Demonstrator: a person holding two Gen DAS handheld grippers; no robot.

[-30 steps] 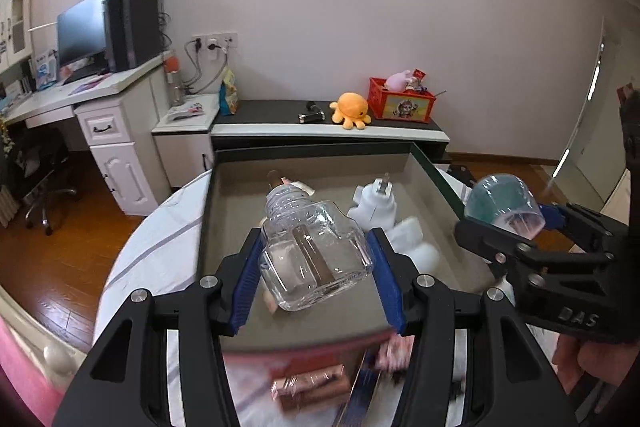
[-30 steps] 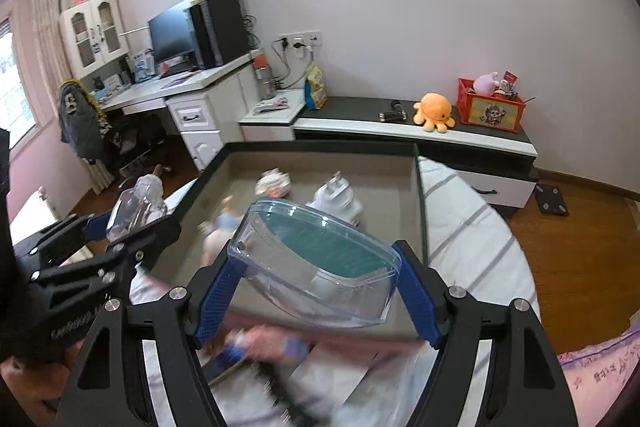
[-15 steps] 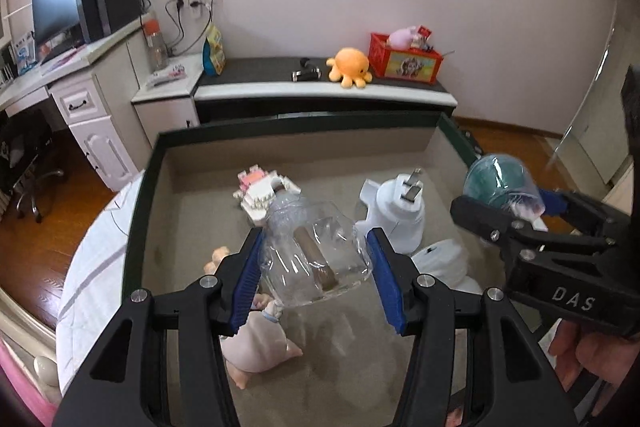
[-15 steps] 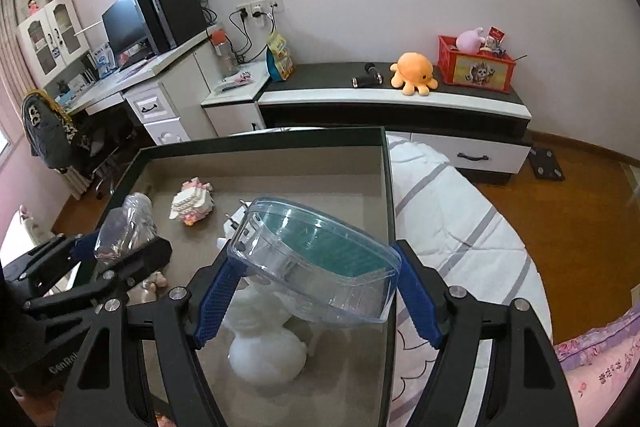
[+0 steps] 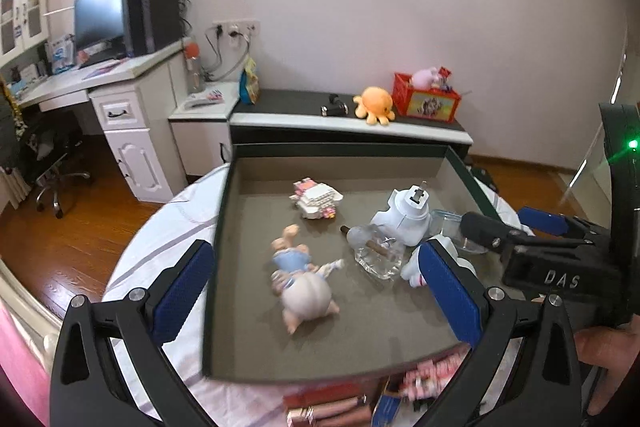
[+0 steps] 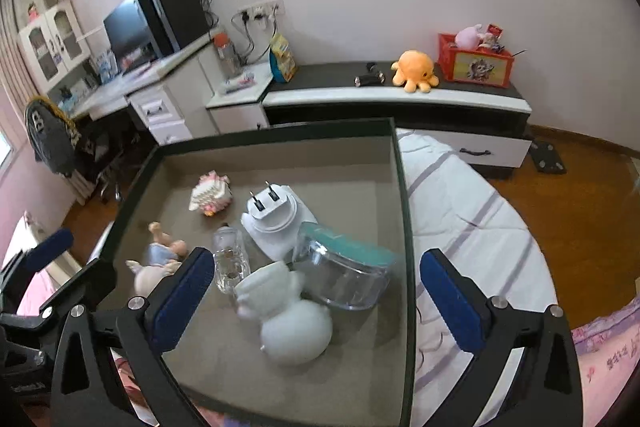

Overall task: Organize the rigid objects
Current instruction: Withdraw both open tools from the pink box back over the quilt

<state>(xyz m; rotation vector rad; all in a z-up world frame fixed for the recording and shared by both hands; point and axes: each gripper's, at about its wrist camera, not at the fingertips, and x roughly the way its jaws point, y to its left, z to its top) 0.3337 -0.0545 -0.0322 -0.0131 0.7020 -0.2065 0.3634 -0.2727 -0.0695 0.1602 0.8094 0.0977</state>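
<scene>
1. Step in hand: release. The left gripper [image 5: 316,283] and right gripper [image 6: 316,297] both have jaws opening, standing wide, with nothing pressed between the pads.
2. Task items lie inside the box [image 6: 404,211]. In the right wrist view the glass bottle [image 6: 229,259] rests at 9 o'clock of centre, and the clear tub with teal lid [image 6: 346,273] at 3 o'clock, just beside the white plug adapter [image 6: 274,223].
3. Also in the box: a pig figurine [image 5: 302,283], a block model [image 5: 317,198] and a white rounded figure [image 6: 290,319], which sits touching the tub.
4. Next move, judged: withdraw both grippers upward without nudging the bottle, then fetch the loose items at 6 o'clock outside the box.
5. Obscured: those items [image 5: 340,407] are blurred and cut off; their kind cannot be told. The bottle's contents are unclear.
</scene>
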